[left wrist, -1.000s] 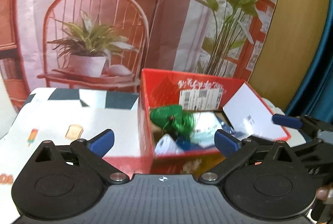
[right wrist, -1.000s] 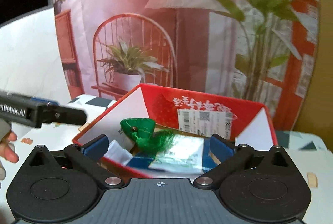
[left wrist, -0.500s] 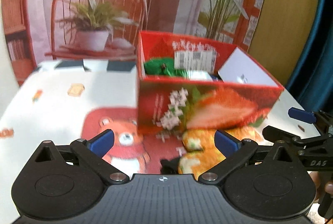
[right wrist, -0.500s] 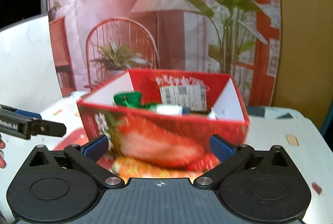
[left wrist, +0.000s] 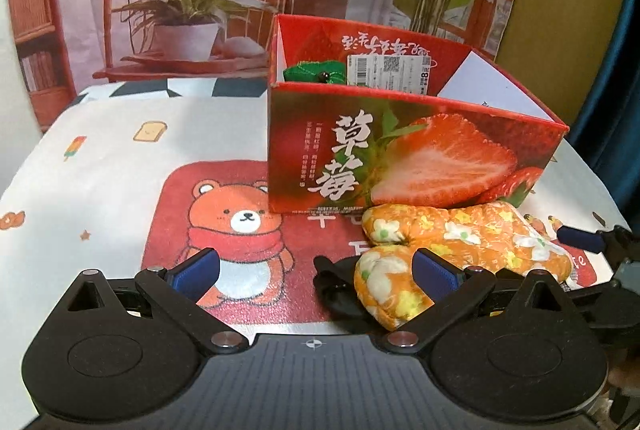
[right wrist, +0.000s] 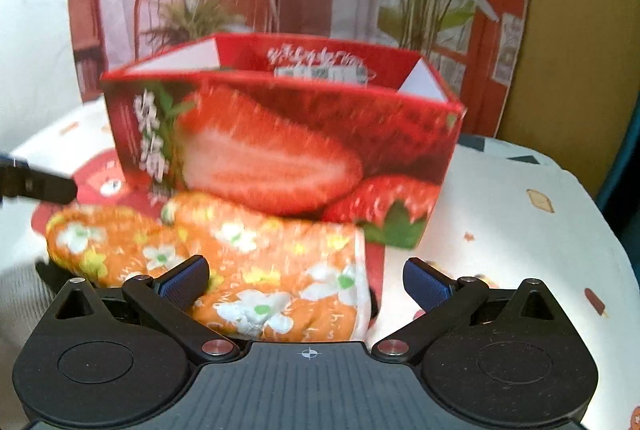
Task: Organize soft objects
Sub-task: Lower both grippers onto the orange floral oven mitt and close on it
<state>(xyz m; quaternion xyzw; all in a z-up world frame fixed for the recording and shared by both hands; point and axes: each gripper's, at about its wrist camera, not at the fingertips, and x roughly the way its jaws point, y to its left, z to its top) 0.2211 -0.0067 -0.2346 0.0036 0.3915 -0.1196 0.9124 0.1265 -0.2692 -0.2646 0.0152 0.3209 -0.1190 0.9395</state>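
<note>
Here, both tongs are standing wide apart and holding nothing. The left tongs [left wrist: 316, 270] are hovering low over the worktop [left wrist: 120, 158], above a red bear-print mat [left wrist: 240, 226]. An orange flowered mitten [left wrist: 460, 250], a padded soft thing, is lying on the mat just in front of the strawberry box [left wrist: 400, 150], touching or nearly touching its front wall; its thumb end is sitting beside the left tongs' right blue pad. The right tongs [right wrist: 306, 280] are hanging over the same mitten [right wrist: 260, 258], whose cuff is lying between their blue pads. The box [right wrist: 280, 146] is standing open at the top, and a green soft thing [left wrist: 316, 72] is peeking over its rim at the back left corner, beside a white barcode label [left wrist: 388, 74].
</note>
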